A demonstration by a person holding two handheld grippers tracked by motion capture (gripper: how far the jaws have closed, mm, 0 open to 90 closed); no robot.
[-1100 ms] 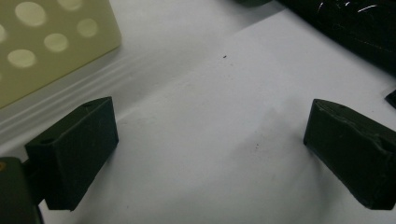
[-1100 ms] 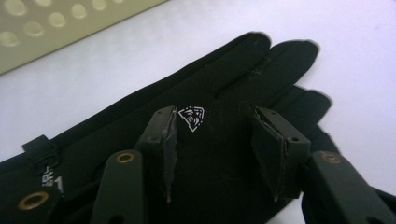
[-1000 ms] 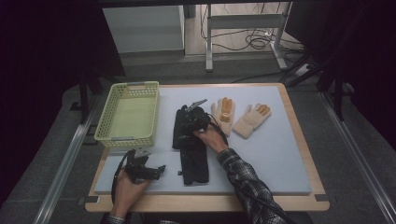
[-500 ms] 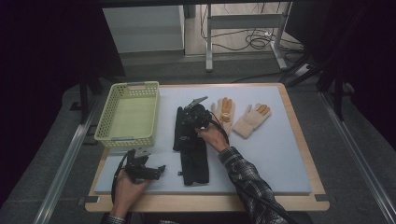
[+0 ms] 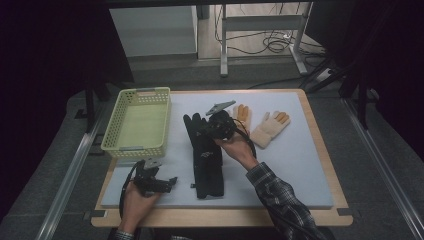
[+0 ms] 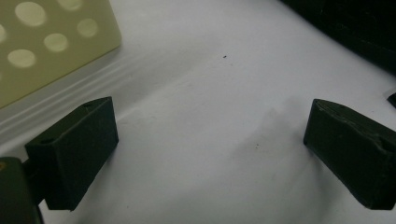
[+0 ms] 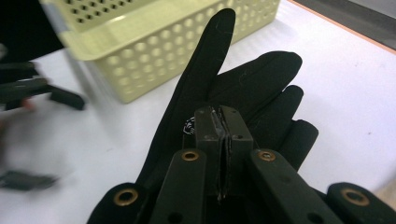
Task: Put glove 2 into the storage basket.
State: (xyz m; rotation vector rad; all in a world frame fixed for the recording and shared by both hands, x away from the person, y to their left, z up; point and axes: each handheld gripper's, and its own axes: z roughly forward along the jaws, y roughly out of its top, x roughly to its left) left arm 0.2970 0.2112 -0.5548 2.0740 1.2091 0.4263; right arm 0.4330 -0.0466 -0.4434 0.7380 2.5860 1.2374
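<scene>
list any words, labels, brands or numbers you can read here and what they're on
None can be read.
Black glove: a small white mark on its back, seen in the high view and beside the right gripper in the right gripper view, too small and blurred to read.
Yellow basket, tan gloves and left gripper: no print visible.
</scene>
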